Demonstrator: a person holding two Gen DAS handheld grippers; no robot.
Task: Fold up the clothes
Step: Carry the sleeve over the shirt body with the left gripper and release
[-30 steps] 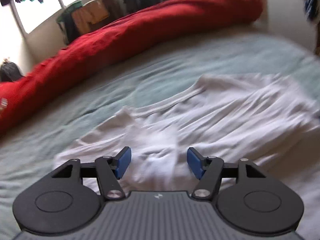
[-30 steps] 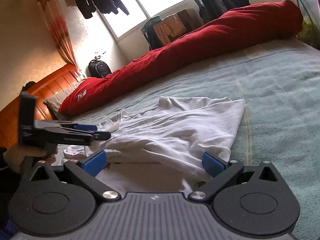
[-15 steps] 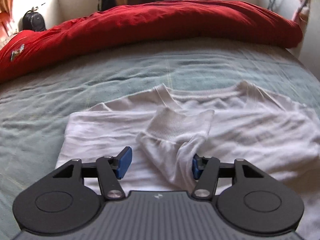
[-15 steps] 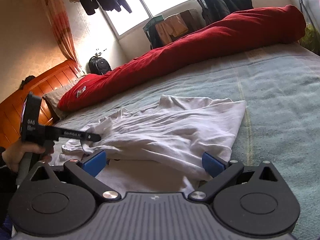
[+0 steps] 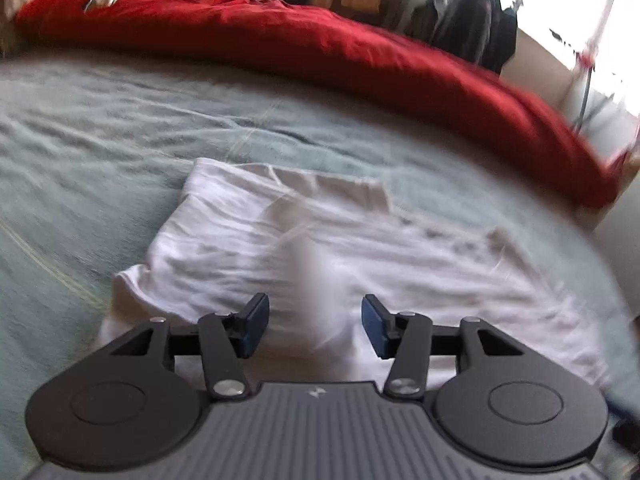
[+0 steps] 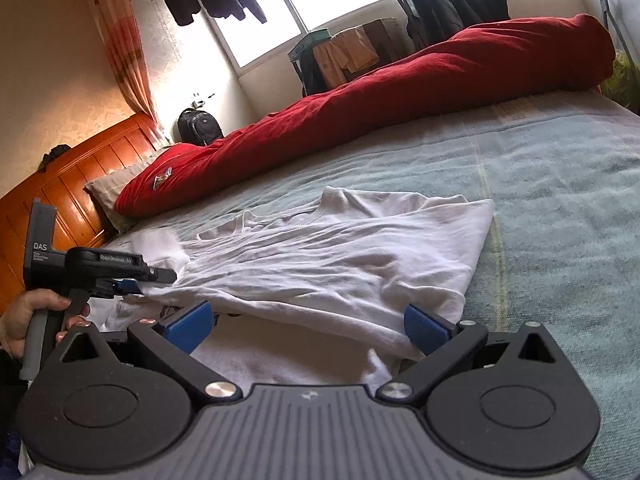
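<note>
A white long-sleeved shirt (image 5: 420, 248) (image 6: 340, 256) lies spread on the grey-green bed cover (image 6: 560, 200). In the left wrist view my left gripper (image 5: 316, 330) is over the shirt's near edge. A blurred sleeve (image 5: 320, 280) rises between its blue pads with a gap on each side. In the right wrist view the left gripper (image 6: 140, 280) is at the shirt's left side, with the sleeve cuff (image 6: 158, 242) just above it. My right gripper (image 6: 306, 324) stands wide open over the shirt's near hem, its right pad against the fabric edge.
A long red duvet (image 6: 400, 92) (image 5: 320, 48) lies rolled along the bed's far side. A wooden headboard (image 6: 60, 184) and a pillow (image 6: 112, 188) are at the left, and a backpack (image 6: 198, 124) stands by the wall. A person's hand (image 6: 24, 316) holds the left gripper's handle.
The left gripper has swung along the shirt's edge and rolled, and its jaws have narrowed around the sleeve. The sleeve cuff has shifted with it. The right gripper has kept still.
</note>
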